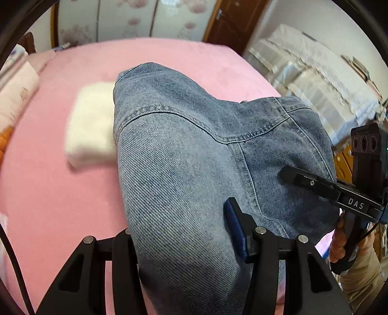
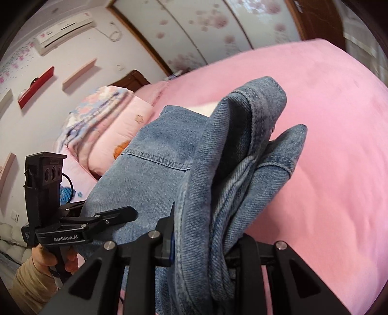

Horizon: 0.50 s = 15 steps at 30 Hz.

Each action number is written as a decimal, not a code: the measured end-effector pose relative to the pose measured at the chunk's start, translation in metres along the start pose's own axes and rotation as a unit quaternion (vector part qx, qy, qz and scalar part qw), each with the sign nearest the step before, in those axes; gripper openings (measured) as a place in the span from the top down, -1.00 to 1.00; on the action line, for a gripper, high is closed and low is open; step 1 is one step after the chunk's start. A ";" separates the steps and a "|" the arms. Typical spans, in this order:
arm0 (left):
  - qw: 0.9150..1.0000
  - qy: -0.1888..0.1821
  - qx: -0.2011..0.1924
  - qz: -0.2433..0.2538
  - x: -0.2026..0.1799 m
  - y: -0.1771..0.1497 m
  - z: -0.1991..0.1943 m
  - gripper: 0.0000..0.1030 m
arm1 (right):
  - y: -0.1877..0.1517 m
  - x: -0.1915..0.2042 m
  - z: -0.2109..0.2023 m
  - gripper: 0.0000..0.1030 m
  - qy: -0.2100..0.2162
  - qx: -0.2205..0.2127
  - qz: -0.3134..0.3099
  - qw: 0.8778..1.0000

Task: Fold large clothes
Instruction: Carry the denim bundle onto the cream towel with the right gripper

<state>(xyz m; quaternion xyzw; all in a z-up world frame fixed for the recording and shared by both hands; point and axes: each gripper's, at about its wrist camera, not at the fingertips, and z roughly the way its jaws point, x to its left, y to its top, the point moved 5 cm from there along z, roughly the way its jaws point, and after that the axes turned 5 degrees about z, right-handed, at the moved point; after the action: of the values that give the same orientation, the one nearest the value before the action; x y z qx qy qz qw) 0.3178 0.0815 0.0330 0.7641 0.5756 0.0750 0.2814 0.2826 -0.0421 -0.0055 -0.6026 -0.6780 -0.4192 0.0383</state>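
Note:
A large blue denim garment (image 1: 184, 155) hangs lifted above the pink bed (image 1: 72, 184). My left gripper (image 1: 181, 235) is shut on a thick fold of it, with the cloth running down between the two fingers. The right gripper (image 1: 289, 175) grips the same garment at its right side, held by a hand. In the right wrist view the right gripper (image 2: 203, 240) is shut on a bunched denim edge (image 2: 232, 169), which hides its right finger. The left gripper (image 2: 116, 214) shows at the left, clamped on the garment's flat panel (image 2: 145, 169).
A folded white fluffy item (image 1: 89, 123) lies on the bed behind the garment. Stacked pink quilts and pillows (image 2: 114, 126) sit at the head of the bed. A floral wardrobe (image 1: 126, 19) and a brown door (image 1: 232, 19) stand beyond it, and covered furniture (image 1: 315, 80) stands to the right.

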 end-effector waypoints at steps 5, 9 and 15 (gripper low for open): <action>0.999 0.023 -0.028 0.018 0.029 0.032 -0.022 0.04 | 0.080 0.036 0.064 0.56 0.021 -0.028 -0.017 0.999; 0.998 0.029 -0.047 0.029 0.037 0.051 -0.014 0.03 | 0.128 0.043 0.126 0.56 0.027 -0.048 -0.012 0.998; 0.999 0.031 -0.024 -0.022 0.099 0.050 0.068 -0.04 | 0.147 -0.004 0.242 0.53 0.019 -0.017 0.042 0.999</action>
<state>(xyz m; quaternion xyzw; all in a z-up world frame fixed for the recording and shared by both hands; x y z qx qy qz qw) 0.4214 0.1400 -0.0185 0.7416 0.5986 0.1064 0.2837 0.5183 0.0920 -0.0872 -0.6227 -0.6442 -0.4402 0.0585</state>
